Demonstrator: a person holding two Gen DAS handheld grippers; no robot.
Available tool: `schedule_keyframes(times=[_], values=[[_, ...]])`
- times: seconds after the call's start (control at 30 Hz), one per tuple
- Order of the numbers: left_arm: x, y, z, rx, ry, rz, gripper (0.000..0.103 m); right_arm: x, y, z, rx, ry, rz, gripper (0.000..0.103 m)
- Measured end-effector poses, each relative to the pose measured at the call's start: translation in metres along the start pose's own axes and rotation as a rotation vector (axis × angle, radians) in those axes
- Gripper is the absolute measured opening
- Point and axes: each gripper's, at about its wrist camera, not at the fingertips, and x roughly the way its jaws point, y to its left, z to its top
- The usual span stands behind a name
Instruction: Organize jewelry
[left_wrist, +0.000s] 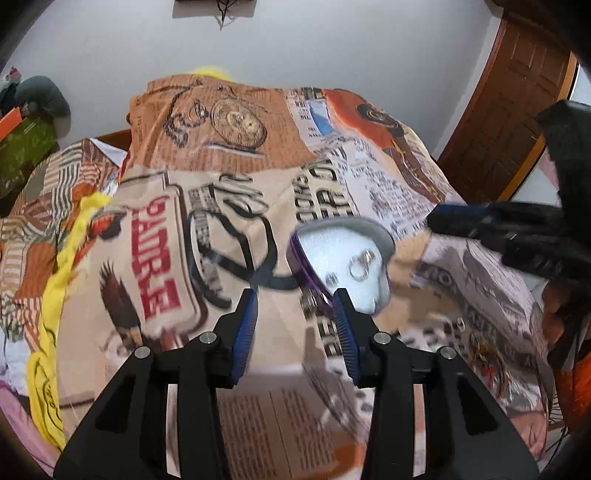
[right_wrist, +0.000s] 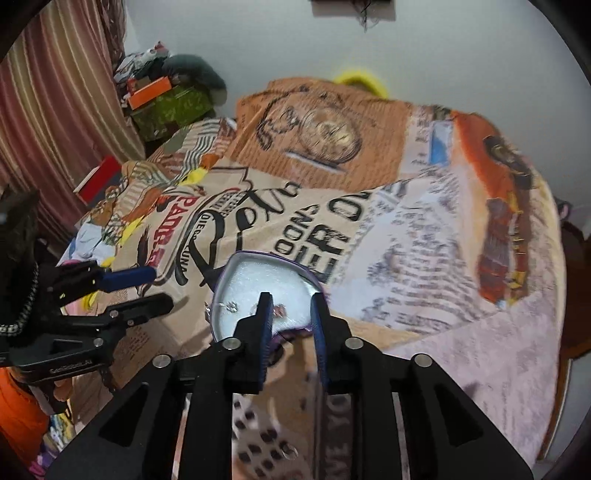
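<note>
Jewelry box (left_wrist: 343, 254) is lying just ahead of left gripper (left_wrist: 295, 306), fingers apart, empty; right gripper (right_wrist: 291, 310) is hovering over it, fingers parted, gripping nothing.

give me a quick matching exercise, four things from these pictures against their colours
Things:
1. heart-shaped jewelry box rim
2. jewelry box padded lining
3. pads of the left hand-held gripper
4. crumpled cloth at the bed's left edge

Colours:
A. yellow
B. white
C. purple
D. blue

Pairs: 1-C, 2-B, 3-D, 4-A
</note>
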Motion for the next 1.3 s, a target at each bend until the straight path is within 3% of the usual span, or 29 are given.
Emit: schedule_keyframes(times=[0.27,0.47,0.77,1.07,1.3], values=[[-0.022,-0.037,-0.034,0.077,0.007,-0.02,0.041,-0.052,-0.004,-0.035,0.006,-0.073,-0.087,0.027],[-0.032,-0.07,-0.054,0.117,0.015,-0.072,0.041,-0.06,0.002,-0.072,-0.025,-0.039,-0.147,0.027],[-0.028,-0.108,-0.071,0.171,0.04,-0.1,0.041,-0.054,0.006,-0.119,-0.018,0.025,-0.13,0.027],[-0.013,-0.12,-0.081,0.225,0.065,-0.084,0.041,-0.04,0.01,-0.131,-0.051,0.038,-0.132,0.027],[-0.005,-0.122,-0.079,0.234,0.06,-0.085,0.041,-0.033,0.005,-0.128,-0.044,0.035,-0.11,0.012]])
